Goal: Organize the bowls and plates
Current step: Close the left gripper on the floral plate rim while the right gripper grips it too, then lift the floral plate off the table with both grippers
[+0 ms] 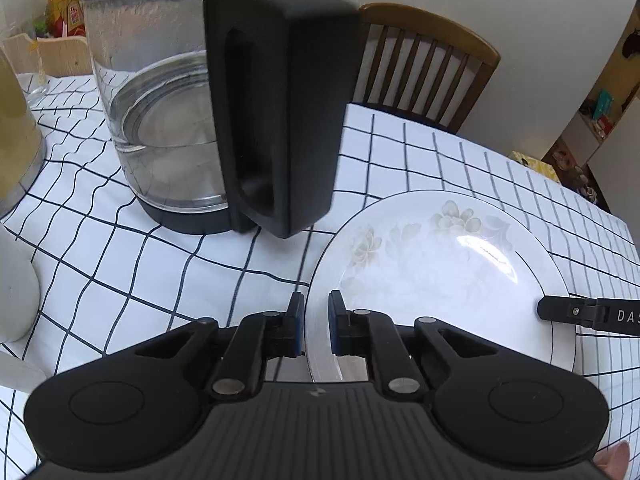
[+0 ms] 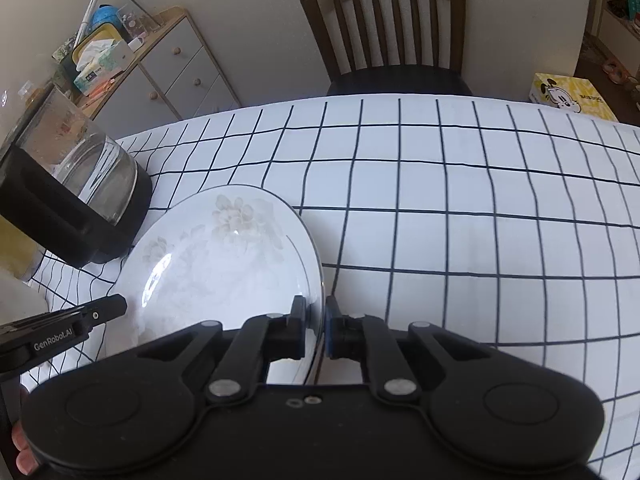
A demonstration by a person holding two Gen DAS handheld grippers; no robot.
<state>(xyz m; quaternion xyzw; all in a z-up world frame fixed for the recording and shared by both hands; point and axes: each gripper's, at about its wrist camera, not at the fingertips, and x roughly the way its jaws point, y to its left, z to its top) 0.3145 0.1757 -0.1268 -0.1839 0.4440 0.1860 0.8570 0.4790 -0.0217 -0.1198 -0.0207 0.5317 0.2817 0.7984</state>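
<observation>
Left claw (image 1: 316, 312) is clamped on the left rim of the flowered plate (image 1: 440, 264), with the glass kettle (image 1: 192, 120) just beyond; gridded table (image 1: 460, 160) lies open far right. Right claw (image 2: 318, 318) pinches the plate's right rim; "GenRobot.AI" marks the other claw's finger.

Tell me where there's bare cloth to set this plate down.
Free: the checked tablecloth right of the plate, out to the chair and the yellow box. Crowded: the plate's left, where the glass kettle stands close.
</observation>
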